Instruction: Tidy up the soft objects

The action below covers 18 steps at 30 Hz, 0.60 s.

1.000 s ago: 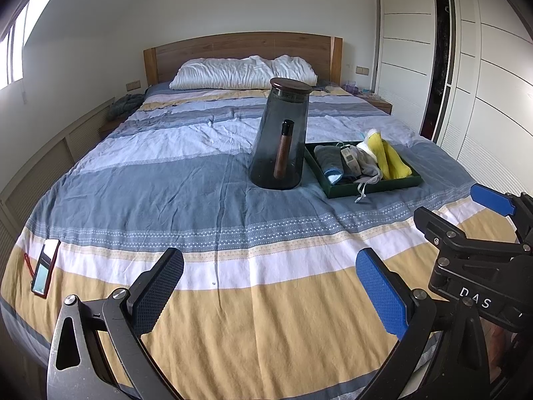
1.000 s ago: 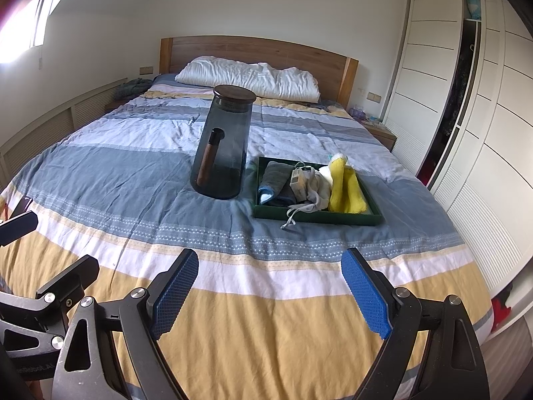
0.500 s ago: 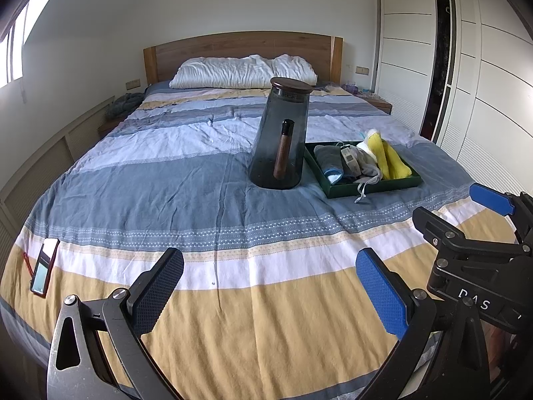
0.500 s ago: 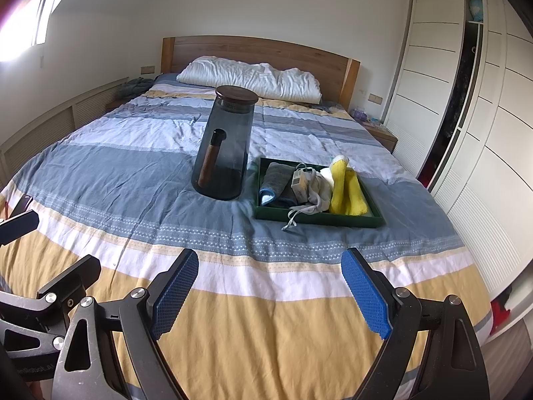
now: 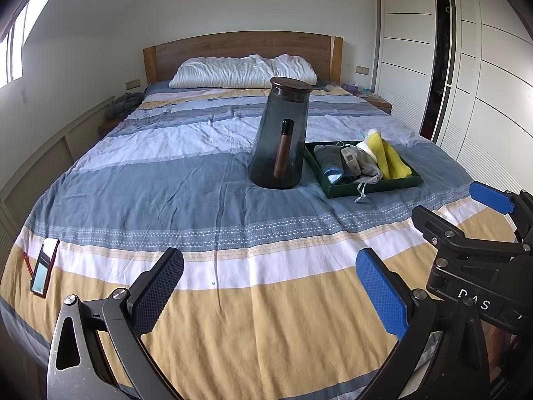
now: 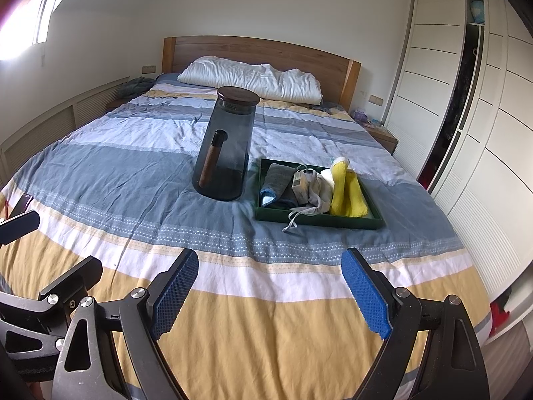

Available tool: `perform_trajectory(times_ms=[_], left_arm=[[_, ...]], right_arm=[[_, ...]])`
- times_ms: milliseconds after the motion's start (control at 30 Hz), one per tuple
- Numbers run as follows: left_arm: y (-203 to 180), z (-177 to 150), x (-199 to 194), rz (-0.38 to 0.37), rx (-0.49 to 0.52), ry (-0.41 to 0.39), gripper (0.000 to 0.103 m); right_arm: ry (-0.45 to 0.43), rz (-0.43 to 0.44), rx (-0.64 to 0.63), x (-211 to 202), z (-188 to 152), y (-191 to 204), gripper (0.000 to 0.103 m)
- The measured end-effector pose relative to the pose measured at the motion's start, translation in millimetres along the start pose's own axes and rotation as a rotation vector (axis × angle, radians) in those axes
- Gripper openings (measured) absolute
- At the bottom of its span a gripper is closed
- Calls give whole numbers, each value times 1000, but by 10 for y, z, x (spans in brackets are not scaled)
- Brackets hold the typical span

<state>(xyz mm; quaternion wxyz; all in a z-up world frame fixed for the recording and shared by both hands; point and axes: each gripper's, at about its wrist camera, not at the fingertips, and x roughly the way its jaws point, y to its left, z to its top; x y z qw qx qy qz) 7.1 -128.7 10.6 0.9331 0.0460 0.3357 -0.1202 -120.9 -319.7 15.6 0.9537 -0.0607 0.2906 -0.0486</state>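
Note:
A dark green tray lies mid-bed, holding a grey sock with a blue cuff, a pale grey cloth pouch with a tag and drawstring, and yellow socks. Left of the tray stands a smoky glass jar with a wooden lid and a brown tube inside. My left gripper hangs open over the bed's yellow foot stripe, empty. My right gripper is open and empty too, also far short of the tray.
The striped bedspread covers the bed; white pillows lie against the wooden headboard. A phone rests near the bed's left foot corner. White wardrobe doors line the right wall, and a bedside table stands by them.

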Motion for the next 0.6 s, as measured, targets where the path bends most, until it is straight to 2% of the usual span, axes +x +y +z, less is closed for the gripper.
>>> perform_trajectory(times_ms=[600], left_arm=[[23, 1, 9, -6, -2, 8, 102]], right_arm=[[1, -1, -1, -3, 0, 0, 89]])
